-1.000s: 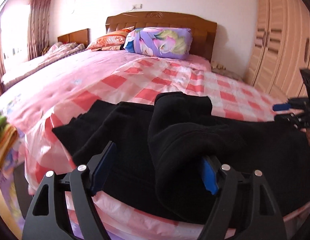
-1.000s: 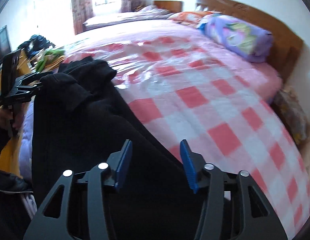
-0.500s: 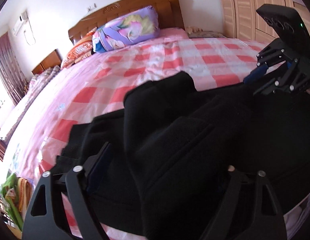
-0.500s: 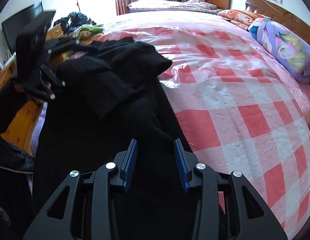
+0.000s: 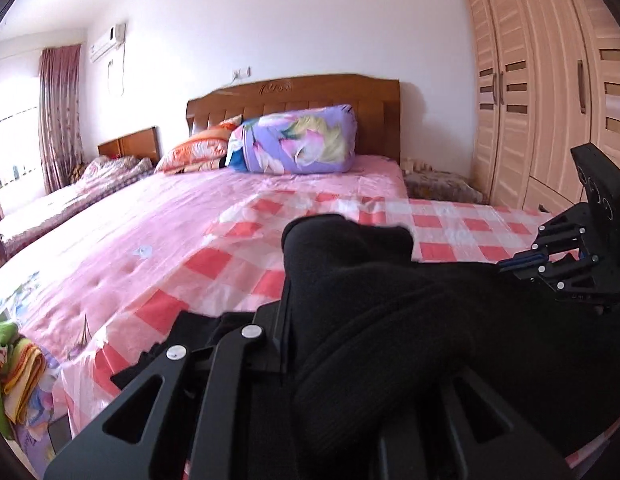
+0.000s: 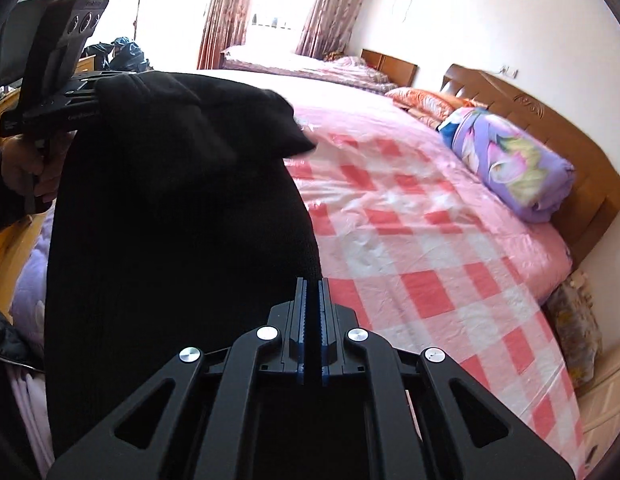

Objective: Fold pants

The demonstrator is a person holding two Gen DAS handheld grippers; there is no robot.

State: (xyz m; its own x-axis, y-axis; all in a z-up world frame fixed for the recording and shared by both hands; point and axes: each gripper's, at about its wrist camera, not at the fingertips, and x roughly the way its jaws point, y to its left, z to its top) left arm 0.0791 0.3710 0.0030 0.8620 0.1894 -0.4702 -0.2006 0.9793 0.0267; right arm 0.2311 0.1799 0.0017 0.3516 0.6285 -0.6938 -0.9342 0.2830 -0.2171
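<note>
The black pants point(image 5: 409, 320) are lifted off the pink checked bed point(image 5: 230, 240) and stretched between my two grippers. My left gripper point(image 5: 333, 344) is shut on a thick bunch of the pants; the cloth hides its right finger. In the right wrist view the pants point(image 6: 170, 220) hang as a wide black sheet. My right gripper point(image 6: 310, 300) is shut on their edge, blue pads nearly touching. The left gripper point(image 6: 82, 104) shows at the far upper left, the right gripper point(image 5: 525, 260) at the right edge of the left wrist view.
A purple floral bolster point(image 5: 294, 144) and an orange pillow point(image 5: 194, 152) lie by the wooden headboard point(image 5: 294, 92). A wardrobe point(image 5: 549, 100) stands to the right. A second bed point(image 6: 294, 60) is by the window. Coloured cloths point(image 5: 14, 368) are piled at the bed's left corner.
Both grippers have closed on the pants, which lay on the bed a second ago. The pants are now raised off the bed and pulled between the two grippers.
</note>
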